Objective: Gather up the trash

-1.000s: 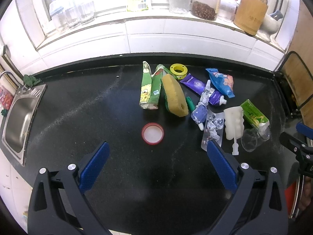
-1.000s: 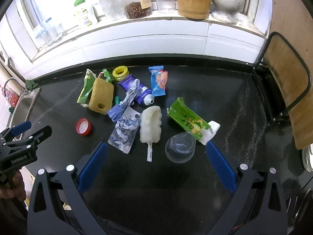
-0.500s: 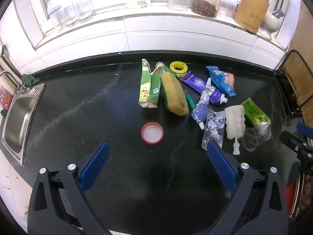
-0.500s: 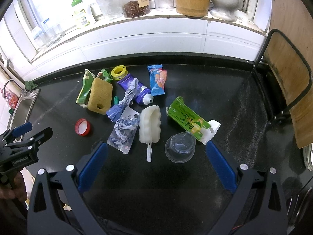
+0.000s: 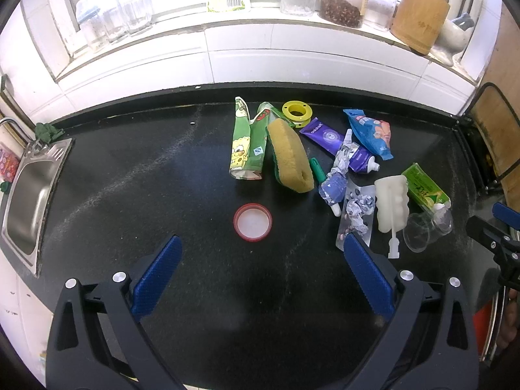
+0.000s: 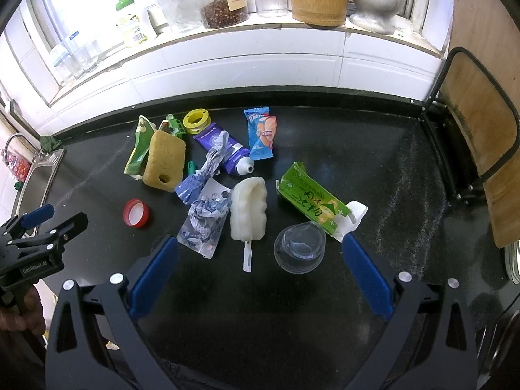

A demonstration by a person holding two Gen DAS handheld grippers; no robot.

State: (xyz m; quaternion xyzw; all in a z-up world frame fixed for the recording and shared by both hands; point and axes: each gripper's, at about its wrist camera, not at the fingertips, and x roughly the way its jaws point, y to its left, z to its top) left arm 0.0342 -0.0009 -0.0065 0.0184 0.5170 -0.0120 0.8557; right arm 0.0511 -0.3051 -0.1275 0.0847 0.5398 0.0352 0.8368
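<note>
Left wrist view: left gripper (image 5: 260, 253) spread wide, empty, over the red lid (image 5: 253, 221). Right gripper (image 6: 260, 253) equally wide above the plastic cup (image 6: 299, 247). Both have barely shifted; trash stays scattered on the black counter (image 5: 130, 175).

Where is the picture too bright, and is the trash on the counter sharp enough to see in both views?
Left wrist view: the window sill is overexposed and the fisheye bends it; the red cap is sharp. Right wrist view: the same glare behind the jars; the green carton is sharp, and a pale sheen lies on the black counter.
</note>
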